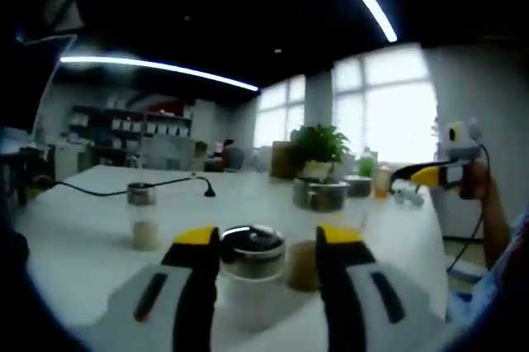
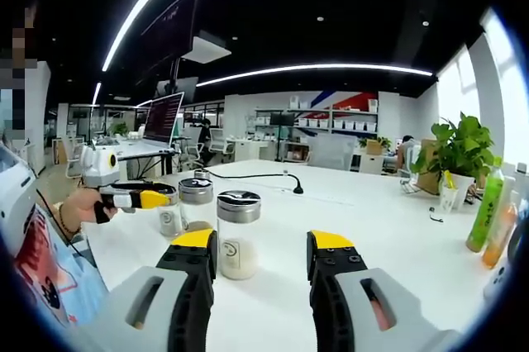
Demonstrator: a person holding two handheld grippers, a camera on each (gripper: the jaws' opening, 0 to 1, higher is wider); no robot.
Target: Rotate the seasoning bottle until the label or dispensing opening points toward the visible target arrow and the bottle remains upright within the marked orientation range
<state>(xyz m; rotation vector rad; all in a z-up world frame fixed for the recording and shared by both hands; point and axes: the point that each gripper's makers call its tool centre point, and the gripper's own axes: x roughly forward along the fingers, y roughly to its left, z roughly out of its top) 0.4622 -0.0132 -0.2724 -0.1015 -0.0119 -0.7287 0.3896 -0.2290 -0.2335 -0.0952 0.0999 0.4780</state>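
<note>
A seasoning bottle (image 1: pixel 250 254) with a shiny metal lid and a clear glass body stands upright on the white table (image 1: pixel 83 244). It sits between the spread jaws of my left gripper (image 1: pixel 266 236), closer to the left jaw, and a gap shows on its right side. A second bottle (image 1: pixel 302 266) with brownish contents stands just behind it. My right gripper (image 2: pixel 262 240) is open over the table. Just ahead of its left jaw stands a bottle (image 2: pixel 238 236) of white seasoning. The left gripper (image 2: pixel 159 198), held in a hand, reaches toward two more bottles (image 2: pixel 196 202).
A further lidded bottle (image 1: pixel 142 218) stands to the left beside a black cable (image 1: pixel 116 192). A potted plant (image 2: pixel 459 152), round tins (image 1: pixel 319 195) and drink bottles (image 2: pixel 488 207) line the far side. The right gripper (image 1: pixel 417 175) hovers at the table's right edge.
</note>
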